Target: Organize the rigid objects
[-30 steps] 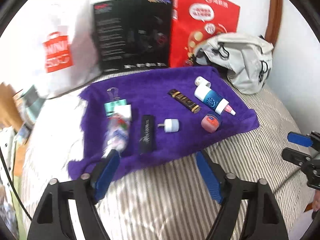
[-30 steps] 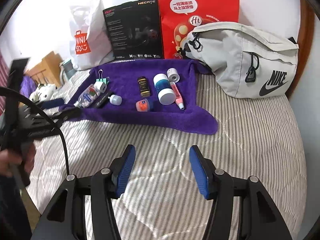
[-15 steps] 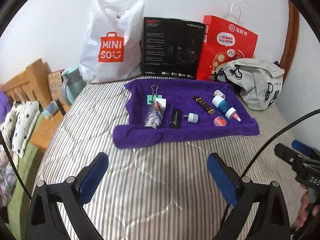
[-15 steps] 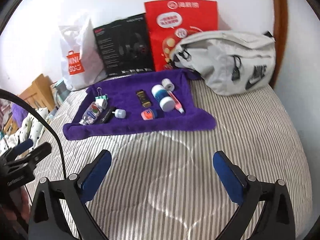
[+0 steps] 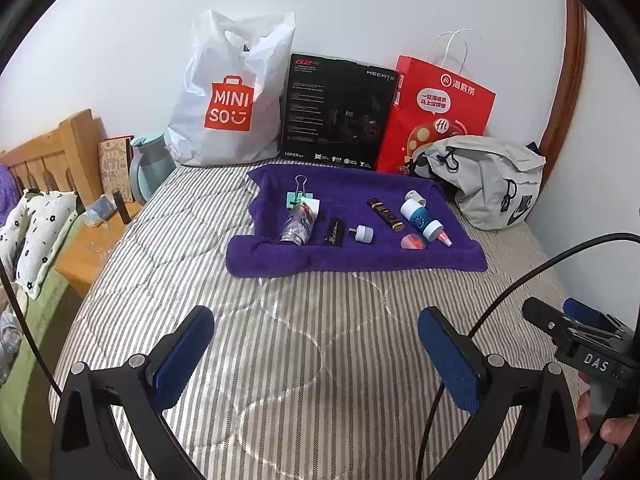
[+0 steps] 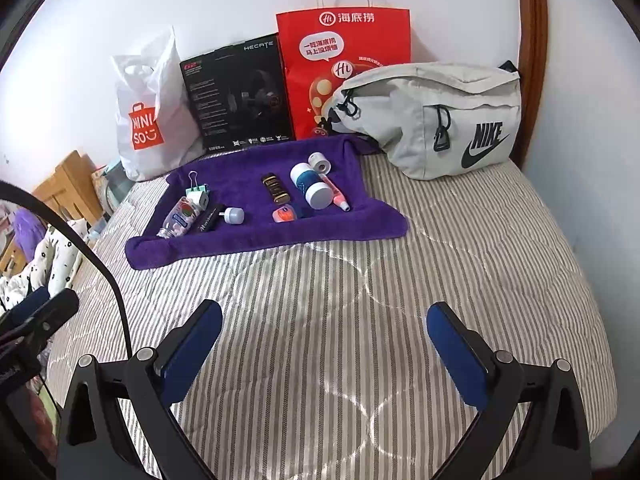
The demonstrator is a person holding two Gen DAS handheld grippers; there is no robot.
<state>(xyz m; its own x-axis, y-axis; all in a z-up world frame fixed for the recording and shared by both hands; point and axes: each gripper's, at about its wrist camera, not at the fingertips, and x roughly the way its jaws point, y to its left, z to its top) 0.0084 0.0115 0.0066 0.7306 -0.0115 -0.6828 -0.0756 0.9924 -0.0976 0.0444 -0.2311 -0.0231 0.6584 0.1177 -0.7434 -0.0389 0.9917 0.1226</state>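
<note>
Left wrist view: the left tongs hang wide open and empty over the grey-and-white striped bed quilt, well short of the purple terry towel spread further up the bed. All the rigid things lie on that towel. Along its left part are a mint binder clip with a wire handle, a clear plastic bottle lying on its side, a flat black case with script lettering and a small white-capped plug. To the right are a dark brown bar with gold trim, a white-and-teal round jar, a small white roll, a pink tube and a coral lip-balm pot. Nothing is lifted or held, so I judge the sorting either not begun or between steps; no target container is evident. The right tongs show at the right edge with a hand below them; their spread cannot be read from here.

Right wrist view: the right tongs are likewise spread wide and empty, pointed forward and slightly down over the quilt, with the towel well apart ahead and to the left. A grey fabric waist bag rests just beside the towel's far right corner. Both tongs sit back from the work, level with each other, suggesting a hover before a reach.
</note>
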